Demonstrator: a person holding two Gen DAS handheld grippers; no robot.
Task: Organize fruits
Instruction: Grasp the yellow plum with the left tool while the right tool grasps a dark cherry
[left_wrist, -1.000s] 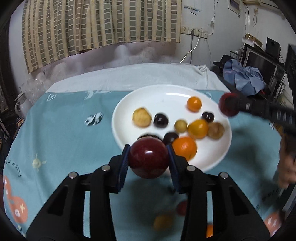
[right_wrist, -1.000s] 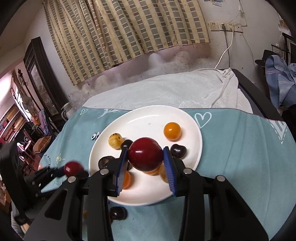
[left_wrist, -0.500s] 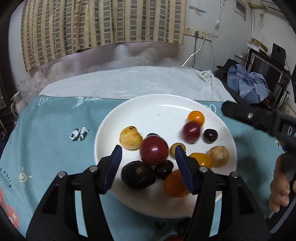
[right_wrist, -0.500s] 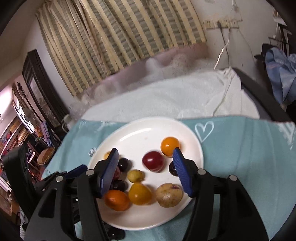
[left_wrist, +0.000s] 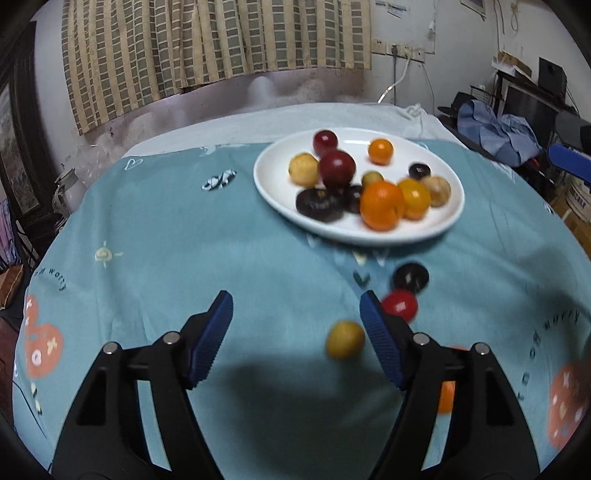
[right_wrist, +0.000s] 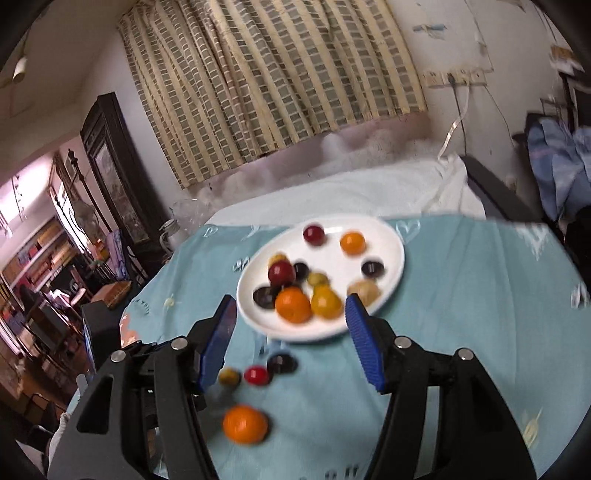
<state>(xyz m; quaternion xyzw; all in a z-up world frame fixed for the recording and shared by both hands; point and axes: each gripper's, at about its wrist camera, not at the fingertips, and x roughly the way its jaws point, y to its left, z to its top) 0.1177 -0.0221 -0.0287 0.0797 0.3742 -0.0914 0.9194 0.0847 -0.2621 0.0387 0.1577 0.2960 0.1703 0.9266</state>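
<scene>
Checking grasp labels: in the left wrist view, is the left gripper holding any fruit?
No: the left gripper is open with nothing between its fingers.

So the plate (left_wrist: 448, 221) sits on the cloth (left_wrist: 184, 240) toward the far right in the left wrist view, with a bunch of fruit piled in it, mostly along its near side. Four loose fruits (left_wrist: 410, 277) lie on the cloth in front of the plate, near its closer rim. A towel (right_wrist: 351, 192) covers the table behind the cloth, and the curtain (right_wrist: 277, 81) hangs on the wall behind that. Clothes (left_wrist: 498, 133) are heaped off to the right.
</scene>
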